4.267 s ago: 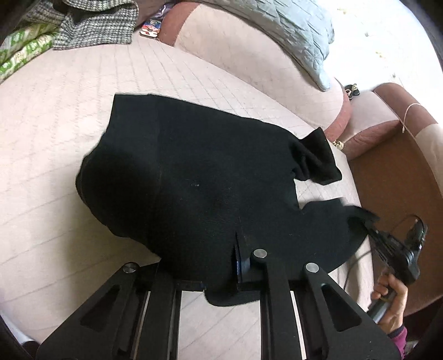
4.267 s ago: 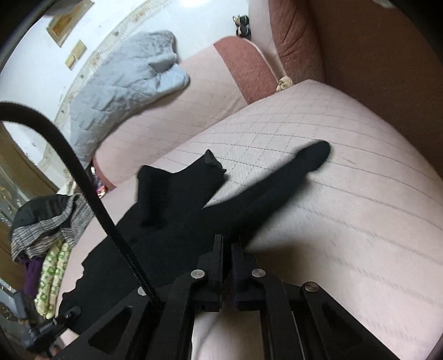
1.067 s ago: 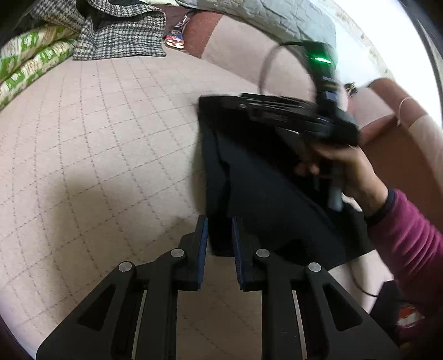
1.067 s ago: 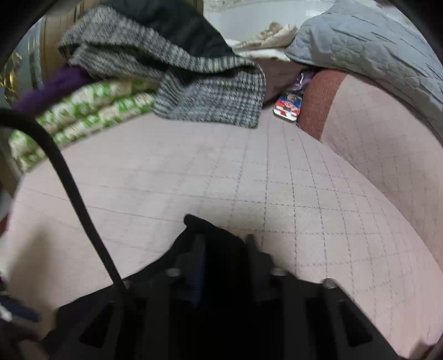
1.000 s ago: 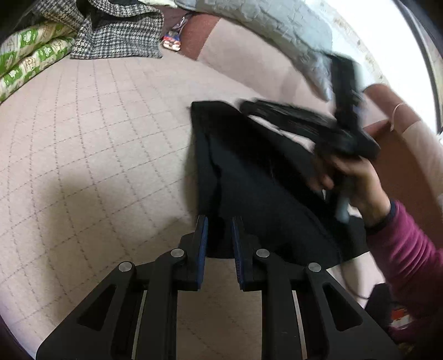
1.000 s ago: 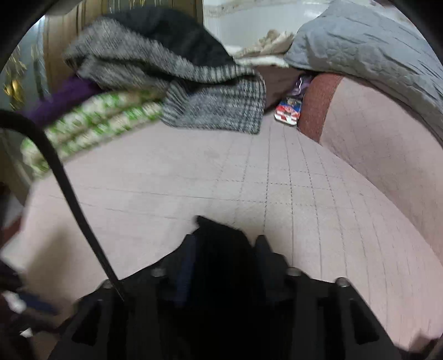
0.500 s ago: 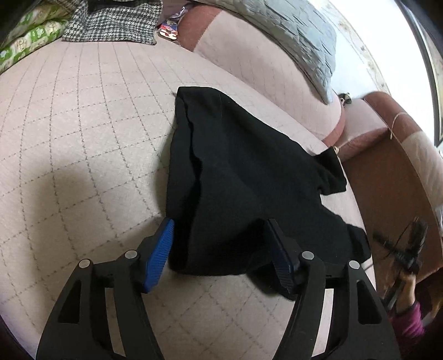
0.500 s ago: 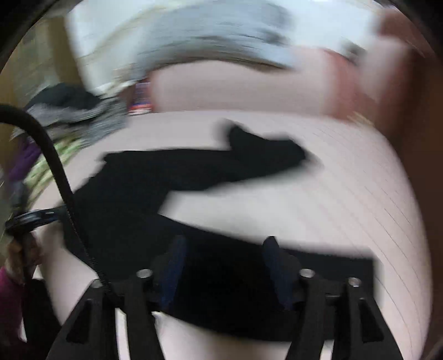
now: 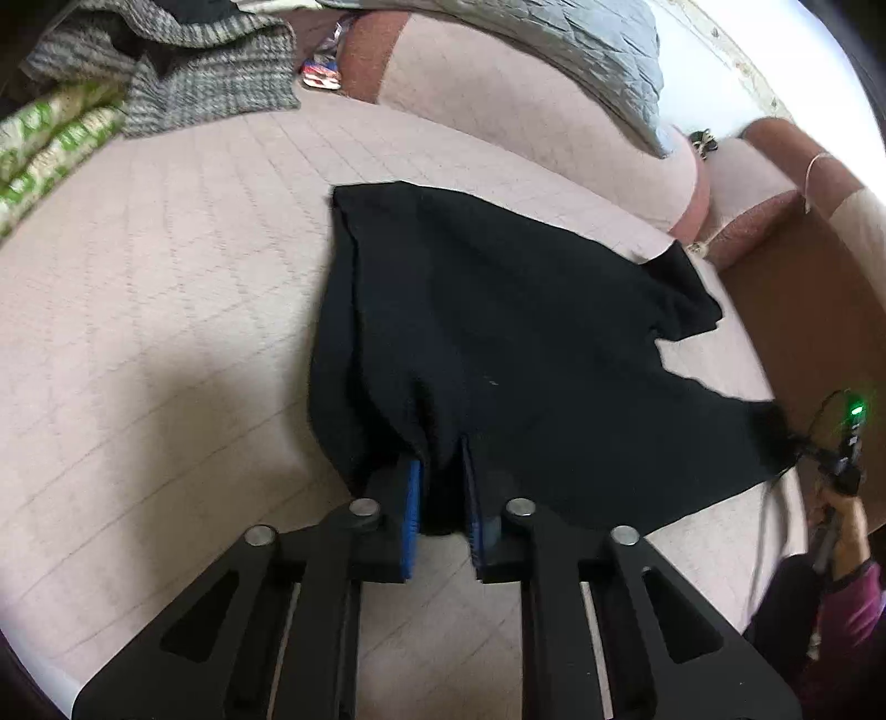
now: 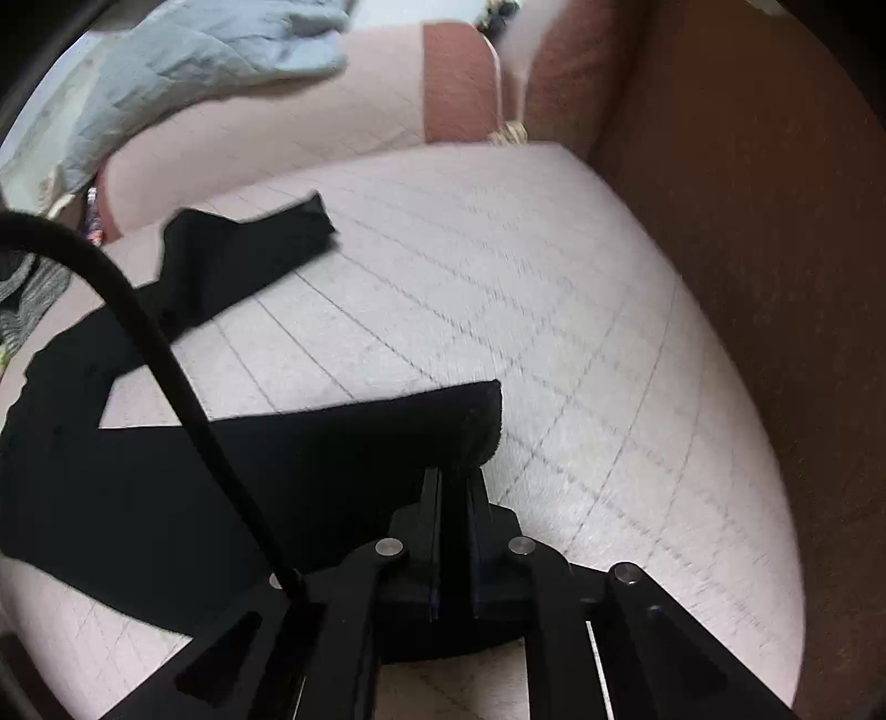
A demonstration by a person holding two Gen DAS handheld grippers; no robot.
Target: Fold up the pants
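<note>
Black pants (image 9: pixel 498 343) lie spread on a pink quilted sofa seat (image 9: pixel 166 310), waist end toward me, two legs splayed to the right. My left gripper (image 9: pixel 441 487) is shut on the near waist edge of the pants, cloth bunched between its blue pads. In the right wrist view the pants (image 10: pixel 249 476) show both legs; the far leg (image 10: pixel 249 249) lies flat. My right gripper (image 10: pixel 454 487) is shut on the hem of the near leg (image 10: pixel 476 426). The right gripper also shows in the left wrist view (image 9: pixel 847 459), at the leg end.
A grey quilted cushion (image 9: pixel 526 50) leans on the sofa back. A pile of checked and green clothes (image 9: pixel 138 83) sits at the far left. A brown armrest (image 10: pixel 747 277) bounds the seat on the right. A black cable (image 10: pixel 166 354) crosses the right wrist view.
Both grippers were open half a second ago. The left has closed on the waist edge and the right has closed on the near leg's hem.
</note>
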